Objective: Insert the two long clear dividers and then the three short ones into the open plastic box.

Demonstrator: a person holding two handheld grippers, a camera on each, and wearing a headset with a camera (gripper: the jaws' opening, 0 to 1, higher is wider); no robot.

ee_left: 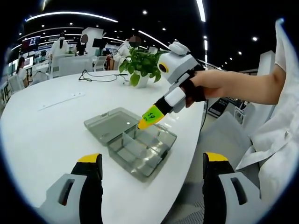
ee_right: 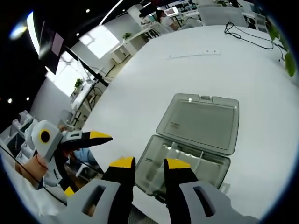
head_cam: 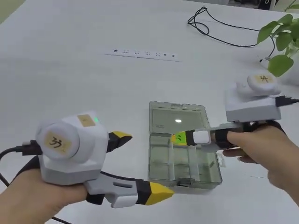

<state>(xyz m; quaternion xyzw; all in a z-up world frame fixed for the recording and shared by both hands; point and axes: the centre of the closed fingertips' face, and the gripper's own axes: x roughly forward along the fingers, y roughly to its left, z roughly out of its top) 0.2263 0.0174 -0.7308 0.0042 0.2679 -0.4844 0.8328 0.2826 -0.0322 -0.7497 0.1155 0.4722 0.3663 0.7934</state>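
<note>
**Clear dividers: light, slick, easily cocked in their slots**

The white table is smooth and bare around the work. The open plastic box lies at its middle, with its lid folded flat away from you. By its look the box is thin-walled and light. Judge that it will skate on this surface if you press down off-centre.

Your left gripper hovers just beside the box's left wall, with its jaws spread wide and nothing between them. Your right gripper is over the tray, tips pointing down into it. Its jaws stand only a little apart, and the box shows through the gap. No piece can be seen between them, though clear plastic there would be hard to spot.

Some dividers stand upright inside the tray. How many there are, and which are long or short, cannot be told.

Handling assessment:
- Treat each divider as a thin, stiff, near-weightless strip — slippery on its faces and likely to crack if bent.
- Grip the top edge near mid-length so that both ends drop evenly into the slots.
- Use light pressure only.
- Brace the box wall with the left gripper before you push a divider down.
</note>
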